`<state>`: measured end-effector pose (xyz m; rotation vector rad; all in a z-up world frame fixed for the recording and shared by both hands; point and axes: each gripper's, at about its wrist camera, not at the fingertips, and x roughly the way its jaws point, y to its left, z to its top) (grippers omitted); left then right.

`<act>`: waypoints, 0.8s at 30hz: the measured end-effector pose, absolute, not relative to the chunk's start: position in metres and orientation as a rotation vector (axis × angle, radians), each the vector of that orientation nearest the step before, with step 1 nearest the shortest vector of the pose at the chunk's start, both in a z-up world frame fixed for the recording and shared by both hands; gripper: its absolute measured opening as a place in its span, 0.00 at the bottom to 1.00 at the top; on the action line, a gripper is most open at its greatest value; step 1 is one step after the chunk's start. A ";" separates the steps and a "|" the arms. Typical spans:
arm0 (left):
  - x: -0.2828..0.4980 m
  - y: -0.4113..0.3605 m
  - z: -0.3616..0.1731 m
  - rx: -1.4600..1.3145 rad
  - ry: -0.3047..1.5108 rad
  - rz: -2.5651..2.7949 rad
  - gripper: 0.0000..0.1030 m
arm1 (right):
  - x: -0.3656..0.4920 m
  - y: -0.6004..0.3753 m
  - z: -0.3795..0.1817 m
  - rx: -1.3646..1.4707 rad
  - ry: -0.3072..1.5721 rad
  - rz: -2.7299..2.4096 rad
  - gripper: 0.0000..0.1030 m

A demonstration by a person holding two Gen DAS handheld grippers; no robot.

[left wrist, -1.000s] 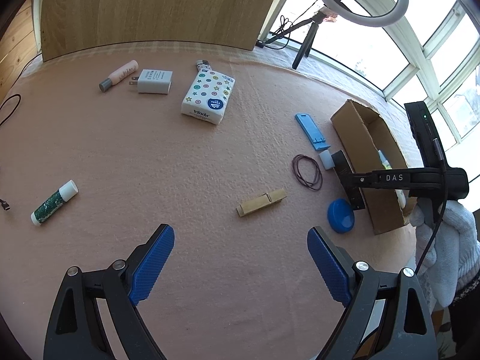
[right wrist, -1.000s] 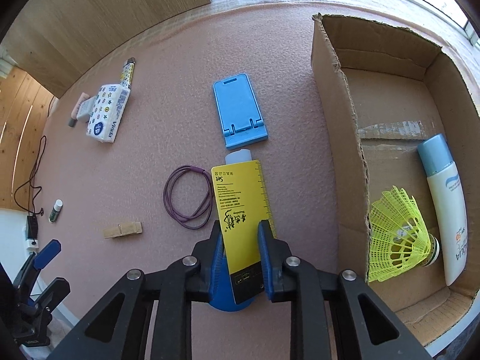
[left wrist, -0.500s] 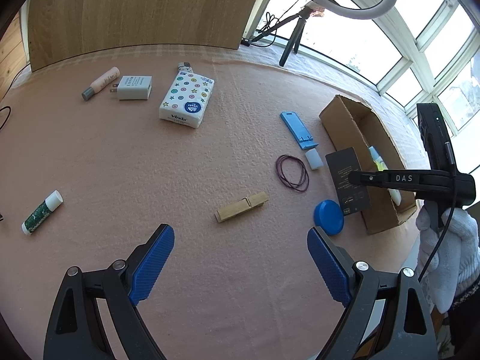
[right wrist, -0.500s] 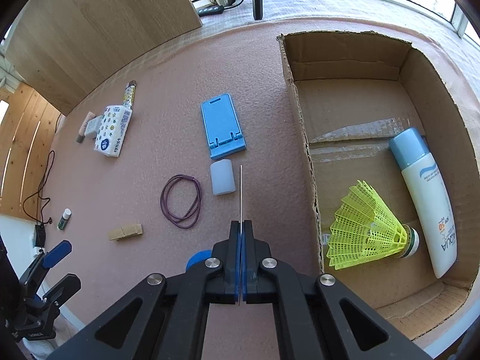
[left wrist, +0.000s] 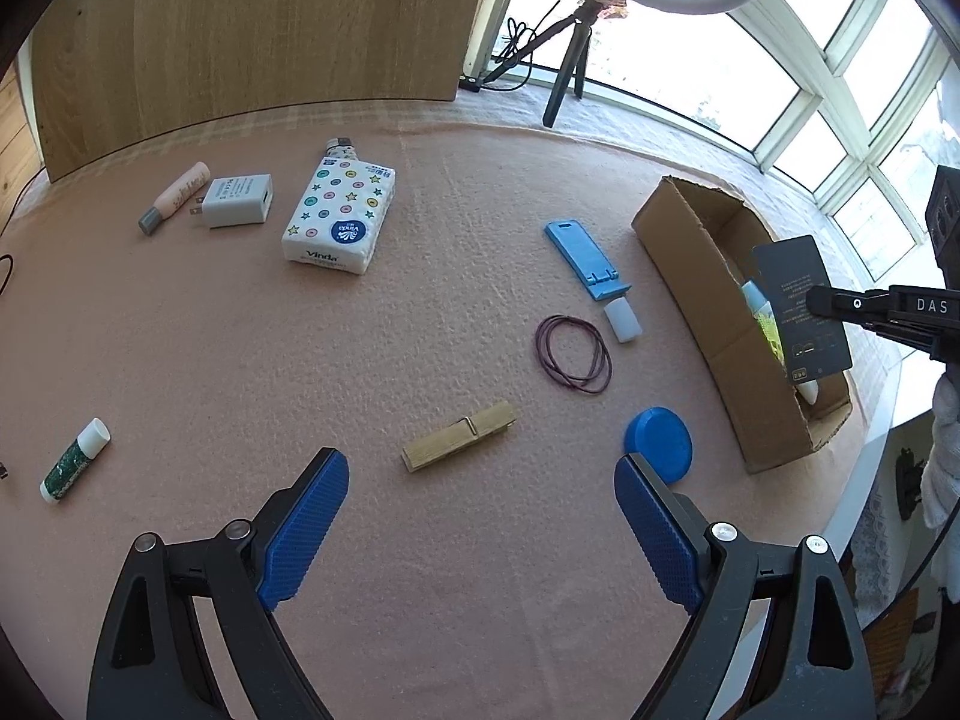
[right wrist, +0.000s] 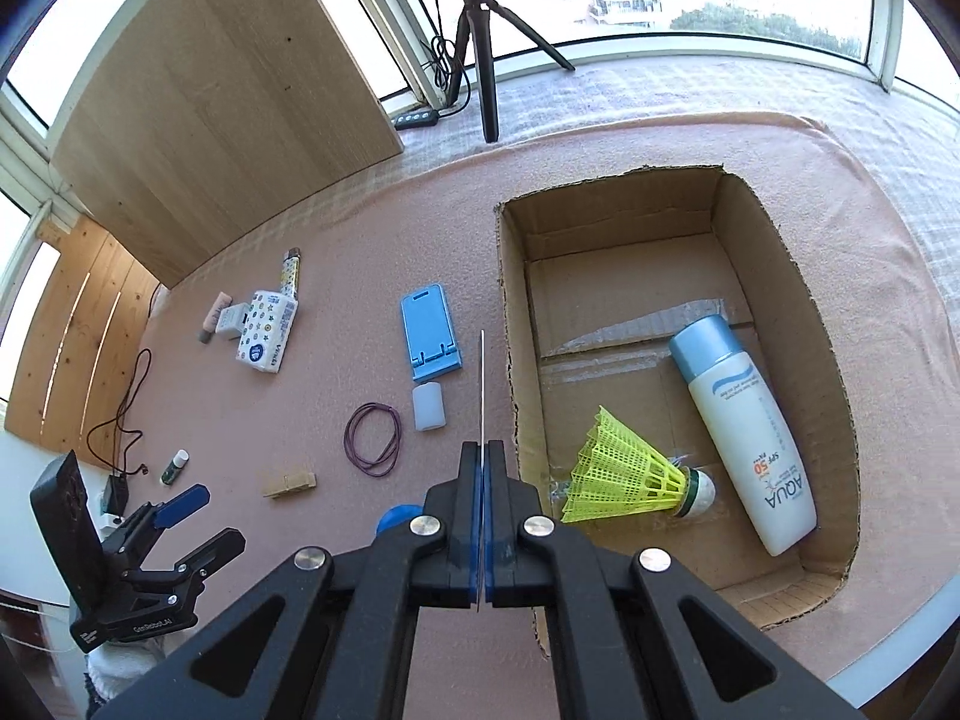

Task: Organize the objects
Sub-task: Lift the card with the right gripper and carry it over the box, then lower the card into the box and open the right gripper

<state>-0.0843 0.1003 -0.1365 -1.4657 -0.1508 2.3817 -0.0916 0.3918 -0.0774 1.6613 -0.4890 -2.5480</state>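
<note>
My right gripper [right wrist: 482, 468] is shut on a thin flat card [right wrist: 481, 384], seen edge-on, held in the air by the left wall of the cardboard box [right wrist: 510, 324]. In the left wrist view the card [left wrist: 801, 300] shows its dark side over the box [left wrist: 696, 276]. The box holds a yellow shuttlecock [right wrist: 624, 474] and a white sunscreen bottle [right wrist: 744, 426]. My left gripper [left wrist: 480, 504] is open and empty above the pink mat, near a wooden clothespin [left wrist: 459, 435] and a blue lid [left wrist: 658, 437].
On the mat lie a blue phone stand [left wrist: 585, 258], a small white cylinder [left wrist: 622, 319], a purple rubber band [left wrist: 573, 353], a tissue pack [left wrist: 341, 213], a white charger [left wrist: 237, 201], a pink tube [left wrist: 174, 197] and a green glue stick [left wrist: 75, 459]. The table edge runs right of the box.
The right gripper lifted the card off the mat, turned it edge-on and carried it up beside the box. The left gripper stayed open and shifted a little.
</note>
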 end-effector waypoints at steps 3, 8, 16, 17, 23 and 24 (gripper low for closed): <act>-0.087 0.106 -0.137 -1.469 -0.140 2.384 0.90 | -0.093 0.410 -0.070 1.647 -0.481 -2.601 0.01; -0.091 0.115 -0.138 -1.472 -0.121 2.384 0.90 | -0.101 0.439 -0.071 1.659 -0.507 -2.640 0.01; -0.091 0.122 -0.139 -1.470 -0.106 2.385 0.90 | -0.113 0.455 -0.078 1.678 -0.489 -2.669 0.01; -0.091 0.123 -0.139 -1.470 -0.102 2.387 0.90 | -0.114 0.455 -0.079 1.680 -0.486 -2.672 0.01; -0.093 0.122 -0.140 -1.474 -0.099 2.389 0.89 | -0.121 0.452 -0.079 1.701 -0.403 -2.680 0.20; -0.093 0.122 -0.140 -1.474 -0.100 2.387 0.89 | -0.121 0.449 -0.079 1.720 -0.369 -2.697 0.32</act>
